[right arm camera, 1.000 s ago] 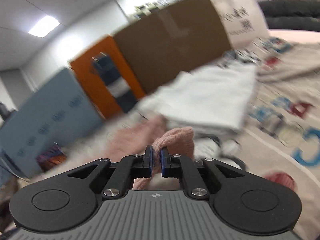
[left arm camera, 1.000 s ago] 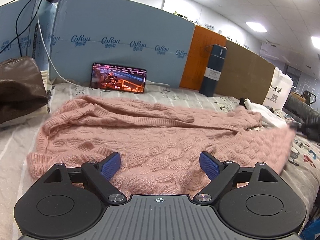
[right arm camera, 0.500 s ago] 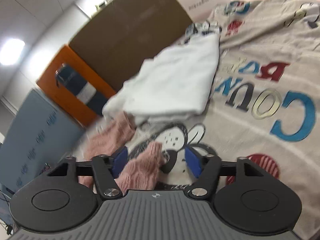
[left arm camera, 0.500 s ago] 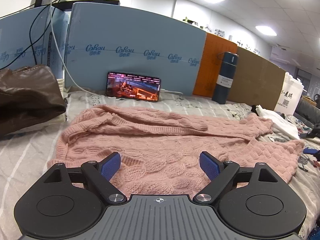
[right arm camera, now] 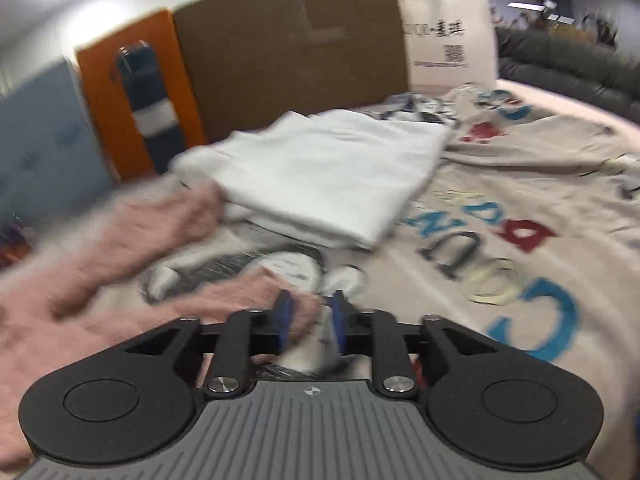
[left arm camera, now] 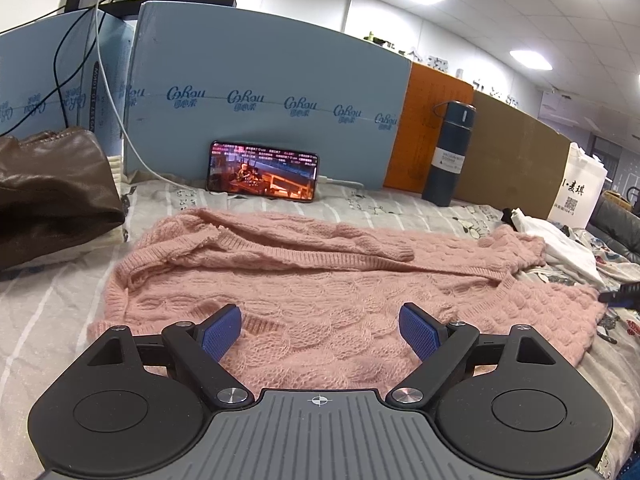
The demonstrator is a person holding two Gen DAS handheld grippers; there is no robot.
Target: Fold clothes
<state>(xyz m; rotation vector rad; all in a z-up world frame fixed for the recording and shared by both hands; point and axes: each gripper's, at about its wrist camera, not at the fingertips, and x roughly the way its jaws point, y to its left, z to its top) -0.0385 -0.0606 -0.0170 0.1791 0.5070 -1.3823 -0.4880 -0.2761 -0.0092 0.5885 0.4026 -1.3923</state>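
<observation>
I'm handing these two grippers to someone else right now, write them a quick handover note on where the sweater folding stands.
Left gripper: open, empty, hovering over the near hem of the pink sweater.
Right gripper: jaws partly open; a pink knit edge sits between them against the left pad, but no firm pinch shows.
Sweater: spread across the printed bedsheet, one sleeve already laid across the chest.
Folded white garment: lies beyond the sweater's right end.
Done: one sleeve in.
Left: bring the right side in, then fold the body.
</observation>
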